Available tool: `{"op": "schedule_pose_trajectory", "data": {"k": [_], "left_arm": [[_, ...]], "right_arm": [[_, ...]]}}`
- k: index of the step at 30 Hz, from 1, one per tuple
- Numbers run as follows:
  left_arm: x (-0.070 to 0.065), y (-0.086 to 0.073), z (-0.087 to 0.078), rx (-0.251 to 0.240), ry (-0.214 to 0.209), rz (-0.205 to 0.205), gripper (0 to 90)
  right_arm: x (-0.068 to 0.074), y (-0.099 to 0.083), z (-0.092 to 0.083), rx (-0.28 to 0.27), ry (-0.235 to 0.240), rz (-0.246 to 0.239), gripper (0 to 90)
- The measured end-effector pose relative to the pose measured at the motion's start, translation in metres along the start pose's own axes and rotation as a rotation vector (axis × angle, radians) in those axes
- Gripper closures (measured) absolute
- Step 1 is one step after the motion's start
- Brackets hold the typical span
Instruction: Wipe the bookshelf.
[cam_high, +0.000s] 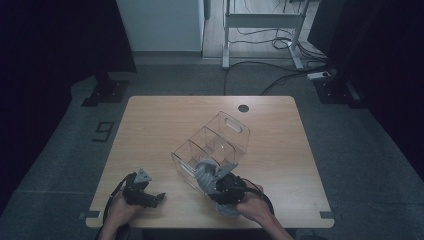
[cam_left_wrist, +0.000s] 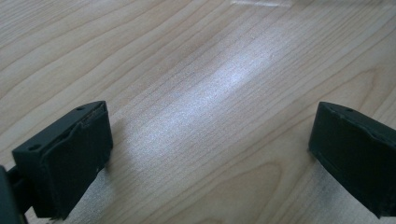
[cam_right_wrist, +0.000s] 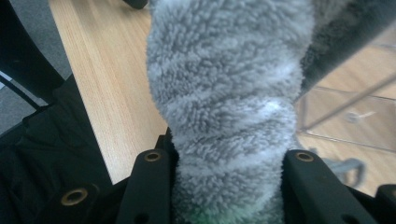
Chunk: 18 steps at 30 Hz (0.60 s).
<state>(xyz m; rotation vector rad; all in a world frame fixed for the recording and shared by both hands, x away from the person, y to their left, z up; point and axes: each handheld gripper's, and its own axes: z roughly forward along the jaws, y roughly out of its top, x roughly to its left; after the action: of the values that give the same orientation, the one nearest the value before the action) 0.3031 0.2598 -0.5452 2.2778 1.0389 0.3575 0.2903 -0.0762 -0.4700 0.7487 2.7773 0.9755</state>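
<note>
Right gripper (cam_high: 214, 176): lower centre; jaws clamped on a rolled grey towel (cam_right_wrist: 229, 93), pushing it toward the open end of the clear bin (cam_high: 212, 145).
Left gripper (cam_high: 156, 198): lower left; jaws wide, empty, parked on the table (cam_high: 155, 125).
Bin: centre, tipped diagonally, dividers visible.
Room: dim; grey floor, cables upper right.
</note>
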Motion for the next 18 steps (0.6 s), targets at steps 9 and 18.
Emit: {"op": "schedule_pose_trajectory", "data": {"k": [9,18], "left_arm": [[0.0,0.0,0.0,0.0,0.0,-0.001,0.0],[0.0,0.0,0.0,-0.004,0.002,-0.003,0.0]], "right_arm": [[-0.013,0.002,-0.027,-0.015,-0.023,0.024,65.1],[-0.031,-0.003,-0.053,-0.032,-0.048,0.077,65.1]]}}
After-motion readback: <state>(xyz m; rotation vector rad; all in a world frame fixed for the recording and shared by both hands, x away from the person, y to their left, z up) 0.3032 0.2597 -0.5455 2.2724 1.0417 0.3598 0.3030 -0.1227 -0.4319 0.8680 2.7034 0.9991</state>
